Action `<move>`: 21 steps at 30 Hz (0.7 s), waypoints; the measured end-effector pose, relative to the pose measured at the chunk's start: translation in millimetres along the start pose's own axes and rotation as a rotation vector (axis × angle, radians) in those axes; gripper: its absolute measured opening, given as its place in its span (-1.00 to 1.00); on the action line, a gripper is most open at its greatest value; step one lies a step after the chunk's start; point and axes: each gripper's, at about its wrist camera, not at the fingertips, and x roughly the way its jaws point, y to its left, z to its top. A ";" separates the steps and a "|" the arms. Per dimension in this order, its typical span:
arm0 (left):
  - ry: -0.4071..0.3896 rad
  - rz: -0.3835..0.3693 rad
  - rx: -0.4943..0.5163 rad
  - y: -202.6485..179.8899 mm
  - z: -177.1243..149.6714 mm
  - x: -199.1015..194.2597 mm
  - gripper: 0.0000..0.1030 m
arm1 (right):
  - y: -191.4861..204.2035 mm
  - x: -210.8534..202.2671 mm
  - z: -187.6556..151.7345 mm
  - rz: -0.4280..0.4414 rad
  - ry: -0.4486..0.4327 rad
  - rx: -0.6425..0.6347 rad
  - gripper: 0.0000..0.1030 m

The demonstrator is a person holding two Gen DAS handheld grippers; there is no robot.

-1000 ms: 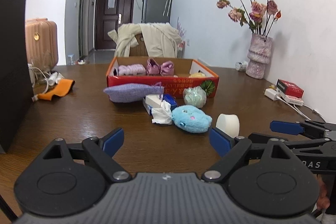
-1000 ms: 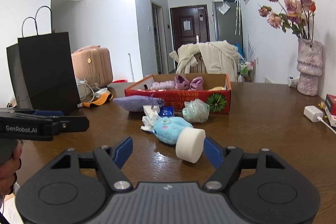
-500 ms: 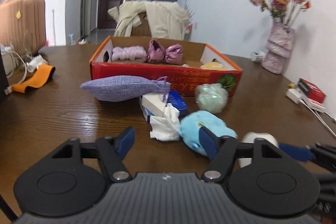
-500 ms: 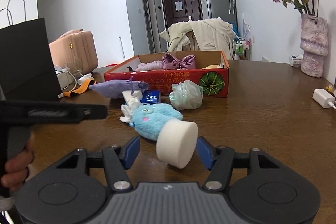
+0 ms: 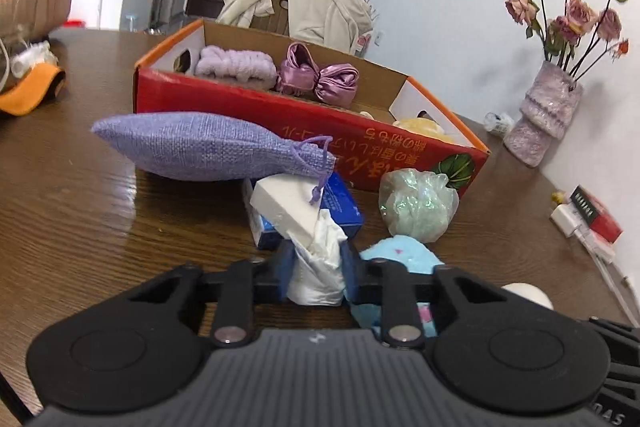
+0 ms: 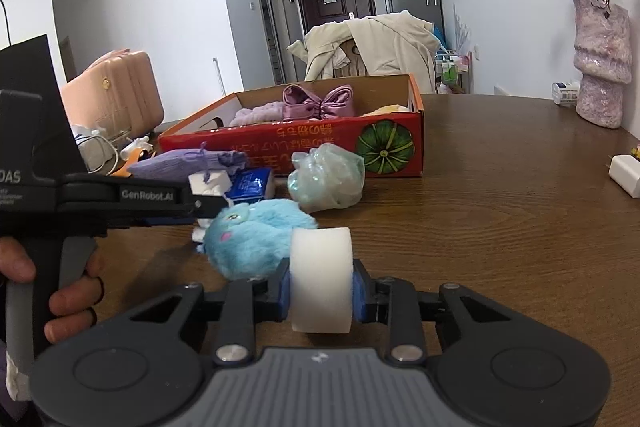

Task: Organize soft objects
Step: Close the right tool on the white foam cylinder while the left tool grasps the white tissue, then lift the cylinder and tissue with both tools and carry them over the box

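My left gripper (image 5: 316,273) is shut on a crumpled white tissue (image 5: 318,267) that sticks out of a blue tissue pack (image 5: 340,205). My right gripper (image 6: 321,287) is shut on a white round sponge (image 6: 322,279). A blue plush toy (image 6: 256,239) lies just ahead of it, and shows in the left wrist view (image 5: 404,255). A purple linen pouch (image 5: 208,147) and a green mesh puff (image 5: 418,205) lie in front of the red cardboard box (image 5: 304,115). The box holds a lilac fuzzy item (image 5: 234,67) and a pink satin bow (image 5: 316,79).
A vase of dried roses (image 5: 548,119) stands at the right by the wall. A white charger and red box (image 5: 592,217) lie at the right edge. An orange item (image 5: 28,91) and a pink suitcase (image 6: 116,95) are at the left.
Both grippers moved forward and shut. The left one closed on the white tissue, the right one on the white sponge.
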 end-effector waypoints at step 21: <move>-0.122 -0.103 0.095 -28.5 -28.3 -130.6 -0.80 | 16.6 -52.4 -4.5 -0.011 -0.076 -0.024 -0.45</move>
